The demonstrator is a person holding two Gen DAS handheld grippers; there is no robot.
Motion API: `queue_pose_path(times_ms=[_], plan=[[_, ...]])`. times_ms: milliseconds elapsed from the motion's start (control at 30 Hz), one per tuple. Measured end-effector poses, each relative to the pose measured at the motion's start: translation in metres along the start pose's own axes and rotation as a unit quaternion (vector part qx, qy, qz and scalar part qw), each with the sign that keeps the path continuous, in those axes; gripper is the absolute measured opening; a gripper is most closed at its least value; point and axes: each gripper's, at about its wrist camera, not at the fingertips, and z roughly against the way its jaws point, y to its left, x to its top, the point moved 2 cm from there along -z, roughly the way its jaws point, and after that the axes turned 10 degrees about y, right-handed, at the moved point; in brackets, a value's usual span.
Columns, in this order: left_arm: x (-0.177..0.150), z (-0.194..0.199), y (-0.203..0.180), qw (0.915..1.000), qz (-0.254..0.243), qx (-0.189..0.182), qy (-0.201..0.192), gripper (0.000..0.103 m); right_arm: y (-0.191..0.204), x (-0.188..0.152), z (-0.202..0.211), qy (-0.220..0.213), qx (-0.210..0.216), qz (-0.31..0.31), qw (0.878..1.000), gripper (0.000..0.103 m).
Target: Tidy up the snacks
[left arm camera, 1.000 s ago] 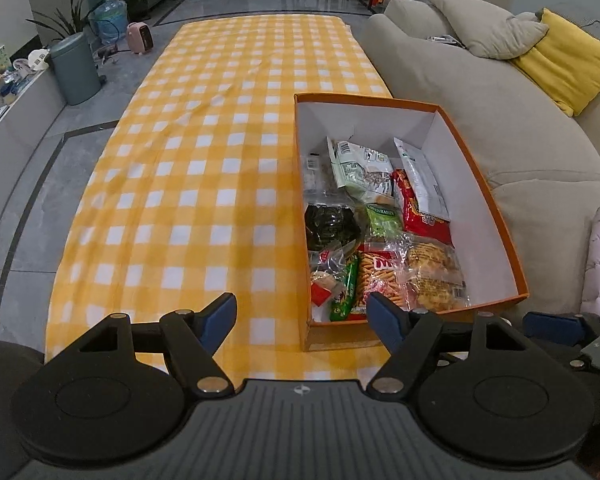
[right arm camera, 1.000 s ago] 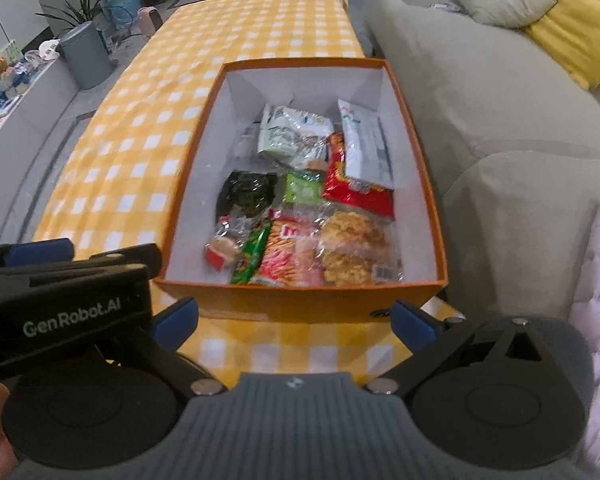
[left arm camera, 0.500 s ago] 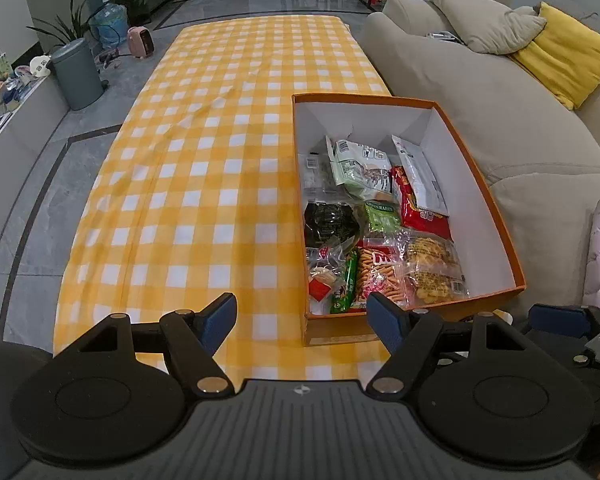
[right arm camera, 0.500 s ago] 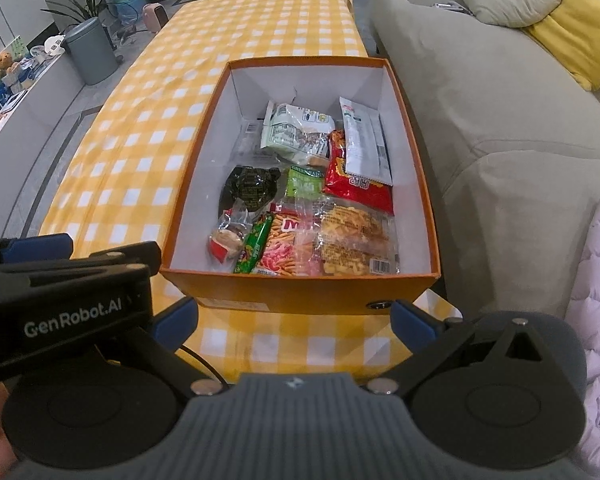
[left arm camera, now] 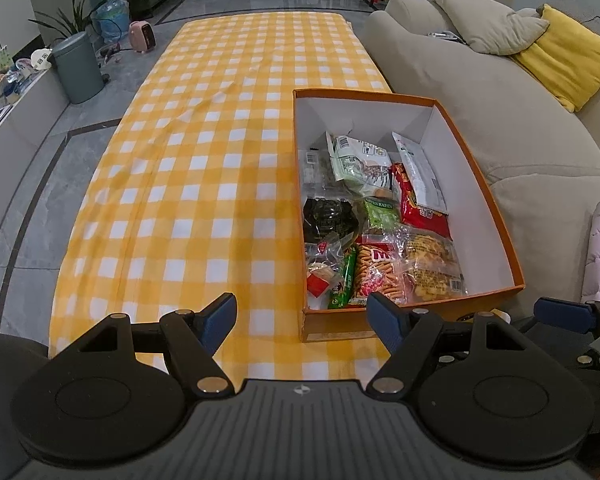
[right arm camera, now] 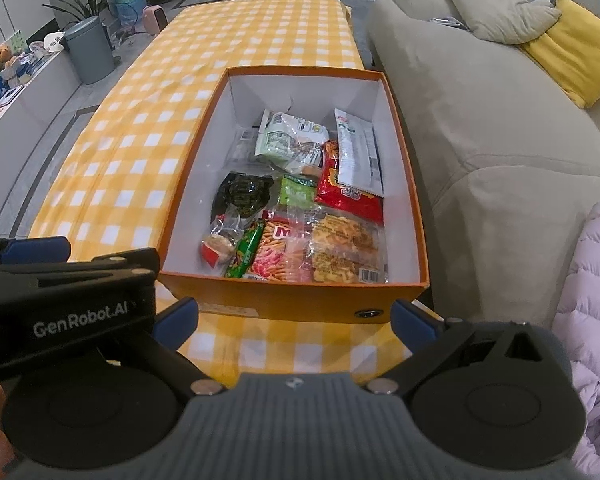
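Tablecloth (left arm camera: pixel 204 184) under me is soft woven cloth, yellow-and-white check, a bit creased. The orange box (right arm camera: pixel 300 300) looks like matt cardboard, plain white paper inside. Snack packets (right arm camera: pixel 342 250) in it are crinkly plastic film, some clear, most glossy and catching the light. My own fingers (left arm camera: pixel 220 318) have matt blue pads on matt black plastic, with shiny little metal pins. Sofa (left arm camera: pixel 480 112) is coarse beige fabric.

One orange box (right arm camera: pixel 300 300) is seen on the checked tablecloth (left arm camera: pixel 204 184); ten snack packets (right arm camera: pixel 342 248) are counted inside the box.
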Motion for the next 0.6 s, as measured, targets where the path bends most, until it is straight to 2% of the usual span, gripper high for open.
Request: queue_pose_path(times_ms=[300, 600], plan=[[-0.001, -0.003, -0.002, 0.9999, -0.004, 0.013, 0.002, 0.087, -0.001, 0.0, -0.006, 0.011, 0.004, -0.001, 1.0, 0.099], [-0.001, -0.006, -0.001, 0.9999, -0.004, 0.009, 0.004, 0.086, -0.001, 0.0, -0.011, 0.016, 0.003, -0.002, 1.0, 0.099]])
